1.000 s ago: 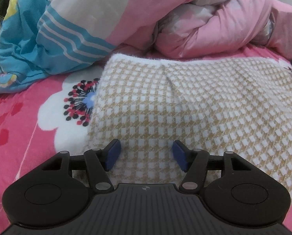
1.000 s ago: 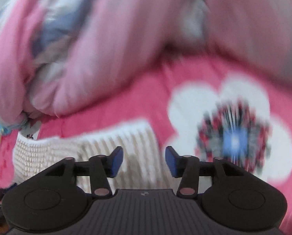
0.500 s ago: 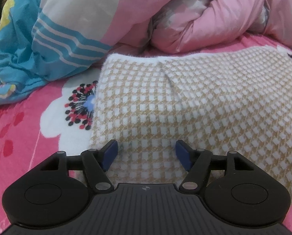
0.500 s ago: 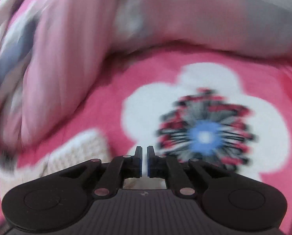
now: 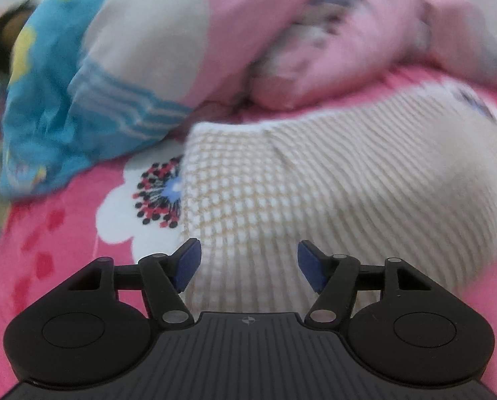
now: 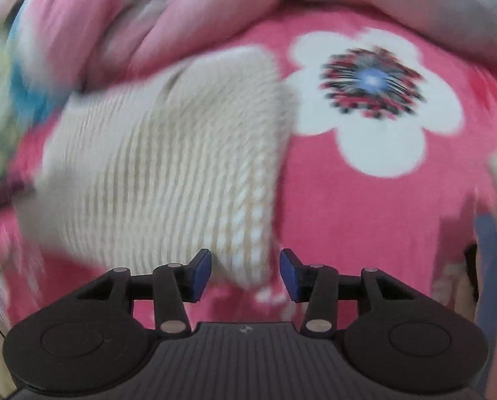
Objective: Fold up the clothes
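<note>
Left wrist view blurs the cream-and-tan checked knit garment [image 5: 315, 200] on the pink flowered bed sheet [image 5: 48, 250]. Left tool [image 5: 248, 263] and right tool [image 6: 245, 273] gape empty.

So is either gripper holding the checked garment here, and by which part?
Nothing is held: the left gripper and right gripper are both open over the checked garment.

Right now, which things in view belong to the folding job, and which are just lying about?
For the job:
- checked knit garment
- left tongs, open
- right tongs, open

Lying about:
- pink quilt
- blue striped bedding
- flowered pink blanket
</note>
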Tool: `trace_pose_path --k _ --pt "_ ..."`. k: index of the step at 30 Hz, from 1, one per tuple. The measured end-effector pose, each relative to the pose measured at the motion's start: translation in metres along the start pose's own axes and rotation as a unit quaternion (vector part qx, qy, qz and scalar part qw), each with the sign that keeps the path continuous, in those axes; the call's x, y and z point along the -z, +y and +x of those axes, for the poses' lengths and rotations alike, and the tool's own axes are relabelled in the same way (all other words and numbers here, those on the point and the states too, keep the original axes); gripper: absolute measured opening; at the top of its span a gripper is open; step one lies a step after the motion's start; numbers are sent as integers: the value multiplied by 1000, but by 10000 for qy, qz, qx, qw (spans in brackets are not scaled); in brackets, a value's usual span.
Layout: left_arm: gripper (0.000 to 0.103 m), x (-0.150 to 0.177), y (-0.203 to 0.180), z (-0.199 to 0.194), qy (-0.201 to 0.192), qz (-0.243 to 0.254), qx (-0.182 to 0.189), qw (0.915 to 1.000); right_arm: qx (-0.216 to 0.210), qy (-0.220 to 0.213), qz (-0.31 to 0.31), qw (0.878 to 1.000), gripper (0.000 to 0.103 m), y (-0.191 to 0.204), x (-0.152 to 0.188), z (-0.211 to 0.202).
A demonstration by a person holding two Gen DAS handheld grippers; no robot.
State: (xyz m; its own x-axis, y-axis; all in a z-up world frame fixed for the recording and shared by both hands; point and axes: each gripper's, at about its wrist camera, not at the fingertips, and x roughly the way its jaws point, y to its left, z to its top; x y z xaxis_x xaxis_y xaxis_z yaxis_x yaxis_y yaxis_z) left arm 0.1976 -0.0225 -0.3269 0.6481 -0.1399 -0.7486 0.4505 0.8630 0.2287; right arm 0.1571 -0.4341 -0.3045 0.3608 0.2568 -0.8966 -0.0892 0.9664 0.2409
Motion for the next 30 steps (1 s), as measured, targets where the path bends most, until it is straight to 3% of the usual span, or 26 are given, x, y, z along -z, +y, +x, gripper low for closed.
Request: trace_pose_path --k 3,5,9,10,13,17,20,24,25,26,30 --pt "64 20 -25 -11 47 1173 274 9927 227 181 -1139 9931 52 19 9 14" --pt "64 30 -36 -10 71 1664 378 9853 367 181 -1926 9804 50 28 11 21" --pt "65 34 -43 4 166 1894 397 9810 243 277 -2976 9540 13 37 2 30" --pt "65 34 -42 8 201 1880 409 9811 286 326 -3228 9455 11 38 2 27" --pt "65 35 -39 16 261 1953 460 9793 414 471 -3971 9156 9 42 2 20" --pt "65 42 -42 20 271 2290 536 9716 580 658 -4918 8663 8 47 2 11" --pt "66 48 -41 25 285 2368 587 9694 843 767 -5389 8346 9 45 13 31" --pt "66 41 -30 14 421 2167 667 9730 1960 1294 -5700 7874 9 34 35 57" --pt "66 39 -25 8 442 2033 677 9758 2145 1304 -5663 7850 9 32 36 52" --pt "66 37 -20 1 458 1868 685 9789 2164 1263 -5444 8005 9 33 31 40" --pt "65 33 0 -25 516 789 796 9924 1857 451 -4048 8942 9 57 -5 -23"
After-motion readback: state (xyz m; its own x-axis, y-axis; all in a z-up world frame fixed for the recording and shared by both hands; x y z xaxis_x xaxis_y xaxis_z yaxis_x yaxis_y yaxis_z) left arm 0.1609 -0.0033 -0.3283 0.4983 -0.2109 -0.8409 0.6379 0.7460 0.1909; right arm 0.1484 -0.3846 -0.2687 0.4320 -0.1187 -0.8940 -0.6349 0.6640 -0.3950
